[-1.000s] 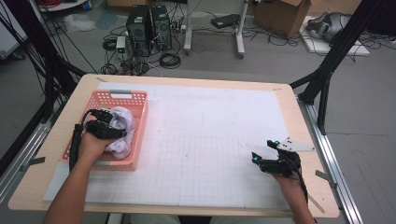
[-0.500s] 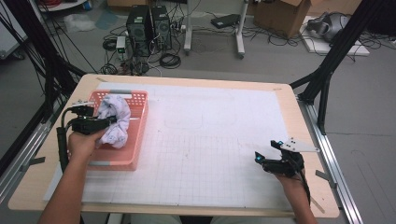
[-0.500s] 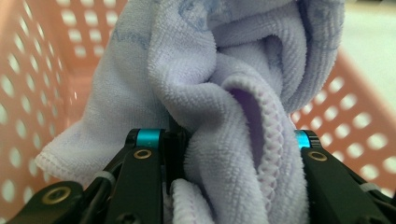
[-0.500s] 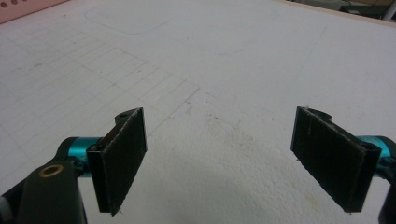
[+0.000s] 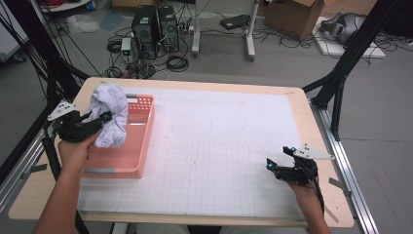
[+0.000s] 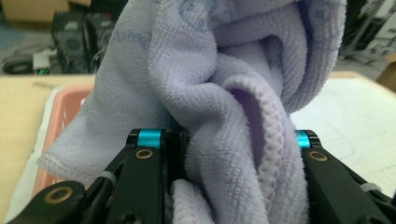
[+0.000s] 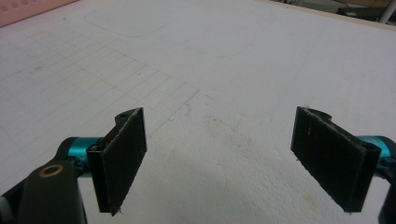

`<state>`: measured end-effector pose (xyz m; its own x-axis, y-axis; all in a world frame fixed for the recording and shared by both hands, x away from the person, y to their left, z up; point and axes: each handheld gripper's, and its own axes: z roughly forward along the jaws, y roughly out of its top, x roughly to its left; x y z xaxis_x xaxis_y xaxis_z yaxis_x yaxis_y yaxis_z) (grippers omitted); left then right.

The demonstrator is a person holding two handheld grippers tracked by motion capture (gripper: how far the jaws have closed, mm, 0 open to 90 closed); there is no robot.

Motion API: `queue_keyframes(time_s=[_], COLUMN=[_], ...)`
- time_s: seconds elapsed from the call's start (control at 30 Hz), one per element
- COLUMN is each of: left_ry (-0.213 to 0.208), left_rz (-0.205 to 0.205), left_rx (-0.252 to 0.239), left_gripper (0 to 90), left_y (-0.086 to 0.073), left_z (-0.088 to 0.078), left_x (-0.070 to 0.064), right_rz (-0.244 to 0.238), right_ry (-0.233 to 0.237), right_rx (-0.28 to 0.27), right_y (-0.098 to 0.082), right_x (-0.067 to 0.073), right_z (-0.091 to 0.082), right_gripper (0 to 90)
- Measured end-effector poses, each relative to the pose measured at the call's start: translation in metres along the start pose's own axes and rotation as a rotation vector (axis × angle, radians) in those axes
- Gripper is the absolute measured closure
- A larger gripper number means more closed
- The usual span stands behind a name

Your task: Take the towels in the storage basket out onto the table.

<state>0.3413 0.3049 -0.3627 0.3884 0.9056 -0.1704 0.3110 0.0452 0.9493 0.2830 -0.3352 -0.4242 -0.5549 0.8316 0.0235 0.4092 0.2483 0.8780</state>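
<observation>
A pale lilac towel (image 5: 111,113) hangs bunched above the pink basket (image 5: 136,146) at the table's left. My left gripper (image 5: 100,119) is shut on the towel, whose jaws closed on it within the last second. In the left gripper view the towel (image 6: 224,93) bulges between the two black jaws and drapes over them. Near the table's front right, my right gripper (image 5: 272,168) rests low over the white gridded mat (image 5: 219,146). Its pads (image 7: 121,154) stand wide apart with nothing between them, so it is open.
The pink basket sits along the left edge of the mat; part of its floor shows bare under the lifted towel. Black frame legs stand at both table sides. Computer towers, cables and boxes lie on the floor beyond the far edge.
My left gripper closed on the towel in the basket and lifted it up and to the left, out of the basket. The right gripper has stayed in place.
</observation>
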Motion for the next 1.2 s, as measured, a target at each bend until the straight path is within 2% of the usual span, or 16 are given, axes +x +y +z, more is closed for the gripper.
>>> queue_keyframes(time_s=[0.03, 0.13, 0.23, 0.27, 0.33, 0.37, 0.47, 0.5, 0.7, 0.73, 0.87, 0.9, 1.0, 1.03, 1.2], left_ry=[-0.022, -0.052, -0.069, -0.069, -0.105, -0.105, -0.146, -0.178, -0.252, -0.252, -0.293, -0.316, -0.339, -0.355, -0.405], left_rz=[0.015, 0.026, 0.031, 0.031, 0.040, 0.040, 0.057, 0.070, 0.095, 0.095, 0.112, 0.121, 0.133, 0.151, 0.182], left_rx=[-0.026, -0.060, -0.102, -0.102, -0.141, -0.141, -0.165, -0.174, -0.198, -0.198, -0.199, -0.203, -0.204, -0.203, -0.174], left_gripper=[62.0, 62.0, 62.1, 62.1, 62.1, 62.1, 62.1, 62.1, 62.1, 62.0, 62.0, 62.0, 62.0, 61.9, 61.9], left_y=[0.001, 0.004, 0.006, 0.006, 0.009, 0.009, 0.012, 0.015, 0.021, 0.021, 0.025, 0.027, 0.030, 0.033, 0.034], left_z=[-0.004, -0.009, -0.013, -0.013, -0.016, -0.016, -0.018, -0.018, -0.016, -0.016, -0.011, -0.008, -0.005, -0.002, 0.011], left_x=[-0.001, -0.003, -0.008, -0.008, -0.014, -0.014, -0.022, -0.028, -0.050, -0.050, -0.067, -0.076, -0.086, -0.096, -0.122], right_rz=[-0.003, -0.004, -0.003, -0.005, -0.009, -0.009, -0.014, -0.017, -0.022, -0.021, -0.024, -0.026, -0.033, -0.031, -0.032], right_ry=[-0.002, 0.002, 0.004, 0.004, 0.008, 0.009, 0.016, 0.020, 0.025, 0.026, 0.028, 0.028, 0.030, 0.031, 0.030], right_rx=[0.001, -0.001, -0.003, -0.003, -0.004, -0.003, -0.003, -0.005, -0.007, -0.006, -0.003, -0.005, -0.005, -0.004, -0.006], right_y=[0.000, 0.000, 0.001, 0.001, 0.001, 0.001, 0.001, 0.001, 0.002, 0.002, 0.002, 0.003, 0.003, 0.003, 0.003], right_x=[0.000, 0.001, 0.001, 0.001, 0.001, 0.002, 0.003, 0.004, 0.006, 0.006, 0.006, 0.006, 0.006, 0.006, 0.006], right_z=[0.000, 0.000, 0.000, 0.000, 0.000, 0.000, 0.002, 0.002, 0.003, 0.003, 0.004, 0.004, 0.005, 0.005, 0.005], right_gripper=[17.0, 17.0, 17.0, 17.0, 17.0, 17.0, 17.0, 17.0, 17.0, 17.0, 17.1, 17.1, 17.1, 17.1, 17.1])
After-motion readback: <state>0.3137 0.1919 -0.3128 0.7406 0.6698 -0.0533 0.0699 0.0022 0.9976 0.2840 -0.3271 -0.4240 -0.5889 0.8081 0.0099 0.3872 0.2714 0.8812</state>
